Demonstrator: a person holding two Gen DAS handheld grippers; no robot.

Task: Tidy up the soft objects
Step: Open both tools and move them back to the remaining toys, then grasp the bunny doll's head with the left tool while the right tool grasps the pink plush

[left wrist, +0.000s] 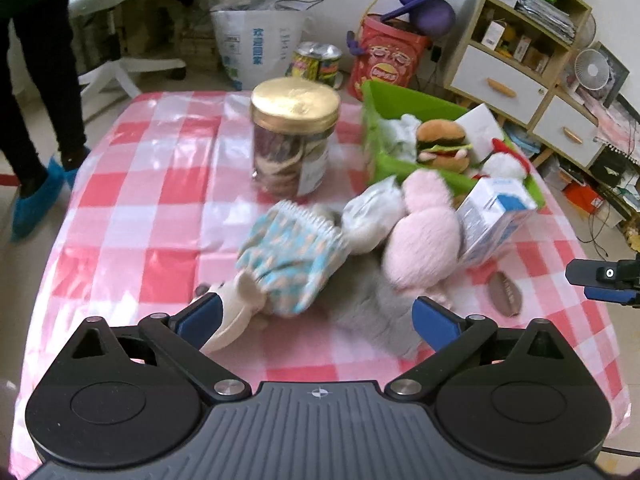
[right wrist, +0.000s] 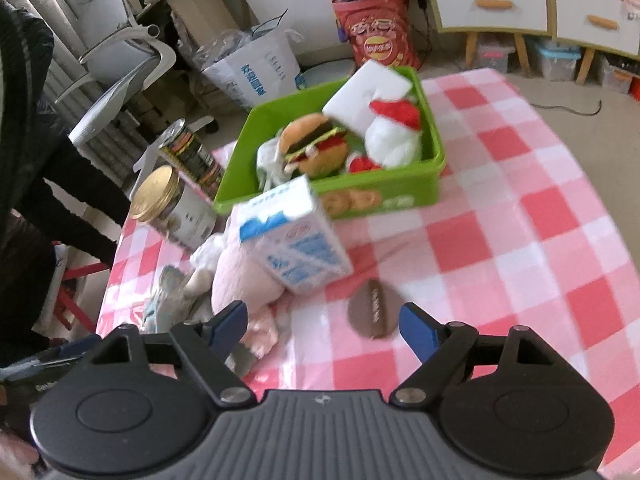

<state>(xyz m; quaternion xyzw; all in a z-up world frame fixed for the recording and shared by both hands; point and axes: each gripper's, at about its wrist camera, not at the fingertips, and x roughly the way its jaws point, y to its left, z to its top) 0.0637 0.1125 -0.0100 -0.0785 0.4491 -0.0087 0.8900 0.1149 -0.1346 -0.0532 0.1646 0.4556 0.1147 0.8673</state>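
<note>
A green bin point(left wrist: 400, 100) point(right wrist: 384, 196) holds a plush burger point(left wrist: 440, 140) point(right wrist: 312, 144), a white-and-red plush point(right wrist: 394, 136) and a white cloth. In front of it lie a pink plush point(left wrist: 420, 240) point(right wrist: 244, 276), a blue patterned cloth doll point(left wrist: 288, 256) and a grey cloth point(left wrist: 372, 308). My left gripper point(left wrist: 316, 316) is open, low over the doll and grey cloth, its fingers on either side of them. My right gripper point(right wrist: 324, 322) is open, with the pink plush by its left finger and a brown disc point(right wrist: 372, 312) between its fingers.
A gold-lidded jar point(left wrist: 294, 136) point(right wrist: 172, 208) stands mid-table. A white-and-blue carton point(left wrist: 494, 216) point(right wrist: 294, 236) leans on the pink plush. The pink checked tablecloth point(right wrist: 520, 240) covers the table. Shelves, bags and a chair stand beyond it.
</note>
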